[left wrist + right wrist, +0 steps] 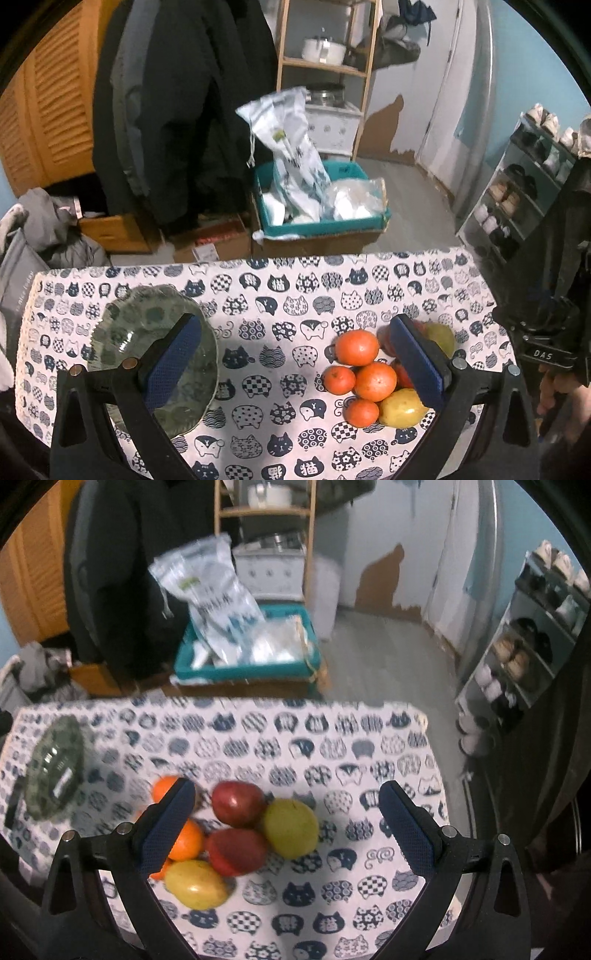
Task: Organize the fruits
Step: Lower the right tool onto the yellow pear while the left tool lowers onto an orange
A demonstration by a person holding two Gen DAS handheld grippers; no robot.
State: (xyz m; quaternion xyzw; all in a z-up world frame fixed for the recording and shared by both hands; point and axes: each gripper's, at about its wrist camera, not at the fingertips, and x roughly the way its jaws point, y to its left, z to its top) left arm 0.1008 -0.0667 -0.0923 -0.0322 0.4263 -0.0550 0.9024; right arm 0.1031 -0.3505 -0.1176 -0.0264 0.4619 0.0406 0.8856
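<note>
Fruit pile (236,838) sits bunched toward the right half of the tabletop, nearer my edge than the far one: 2 red ones, 2 yellow-green, 1 greener, plus oranges (356,347) on the left side of the heap, 4 by the left cam. All touching, none sorted yet. Glass plate (110,332) lies near the left edge, well apart from the pile, w/ nothing on it that I can see.

My right claw (286,827) hangs over the pile, jaws wide apart, nothing in them; red fruit (236,803) is about between the fingers. My left claw (295,354) is also spread wide and holds nothing, over bare cat-print cloth (258,295) between plate and pile.

Step, as I judge it: very start, picking the 1st fruit. Next move prob needs the right claw lowered around 1 fruit at the heap's rim, since neighbours touch and a squeeze in the middle could roll them. Then carry to plate, I guess.
</note>
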